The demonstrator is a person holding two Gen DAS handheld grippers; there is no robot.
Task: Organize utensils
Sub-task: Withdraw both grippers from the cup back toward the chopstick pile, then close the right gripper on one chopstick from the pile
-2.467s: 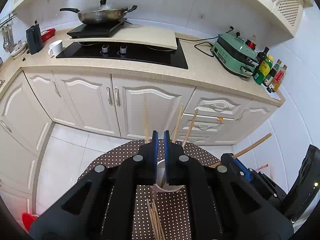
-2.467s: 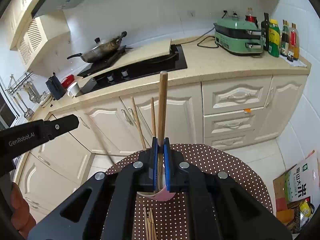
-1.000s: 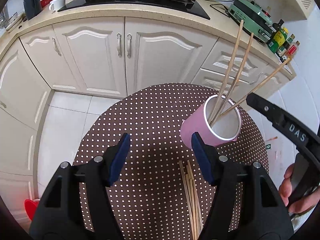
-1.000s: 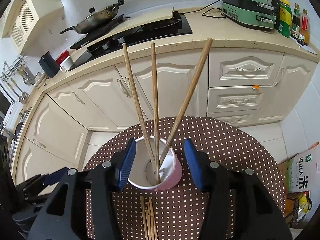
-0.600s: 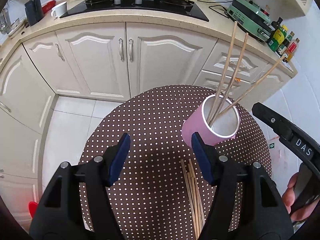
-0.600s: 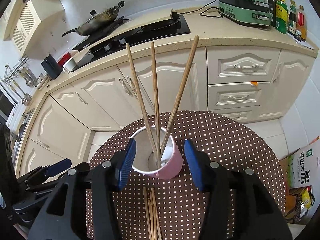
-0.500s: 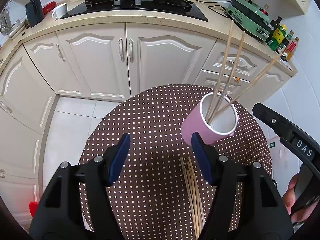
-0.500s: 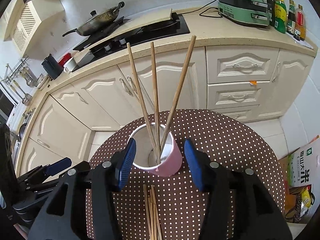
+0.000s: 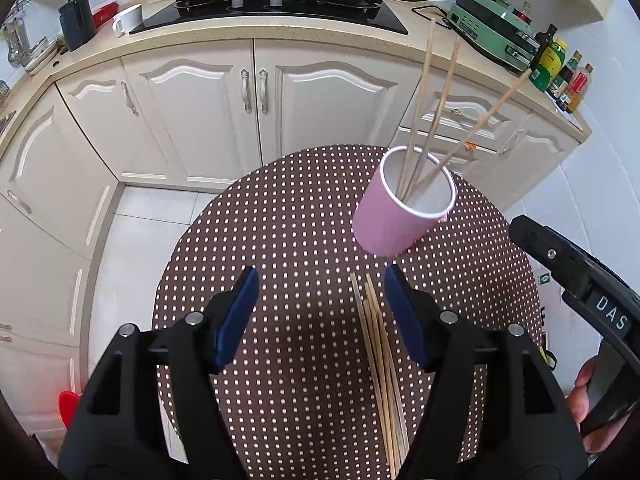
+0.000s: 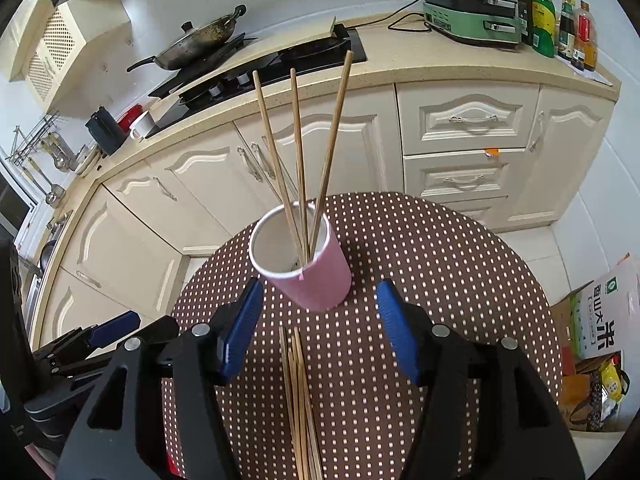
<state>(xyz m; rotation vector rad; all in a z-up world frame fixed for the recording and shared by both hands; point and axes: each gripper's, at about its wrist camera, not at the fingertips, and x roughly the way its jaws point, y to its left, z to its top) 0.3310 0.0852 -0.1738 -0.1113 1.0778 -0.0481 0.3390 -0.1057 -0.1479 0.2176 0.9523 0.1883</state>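
A pink cup (image 9: 396,218) (image 10: 310,272) stands on a round brown polka-dot table (image 9: 280,240) (image 10: 440,264). Three wooden chopsticks (image 9: 424,128) (image 10: 298,152) stand in it, leaning apart. Several more chopsticks lie in a bundle (image 9: 380,356) (image 10: 300,392) on the table, nearer than the cup. My left gripper (image 9: 320,304) is open and empty above the table, left of the bundle's far end. My right gripper (image 10: 318,320) is open and empty over the bundle's far end, just short of the cup. The right gripper's body shows in the left wrist view (image 9: 580,288).
Cream kitchen cabinets (image 9: 260,92) (image 10: 460,140) and a counter with a black hob (image 9: 280,12), a wok (image 10: 200,44), a green appliance (image 10: 472,12) and bottles (image 10: 560,24) stand beyond the table. A rice bag (image 10: 608,320) lies on the floor at right.
The right gripper let go of a chopstick into the cup and opened; the left gripper opened too. Both grippers have drawn back and up from the cup, bringing the bundle on the table into fuller view.
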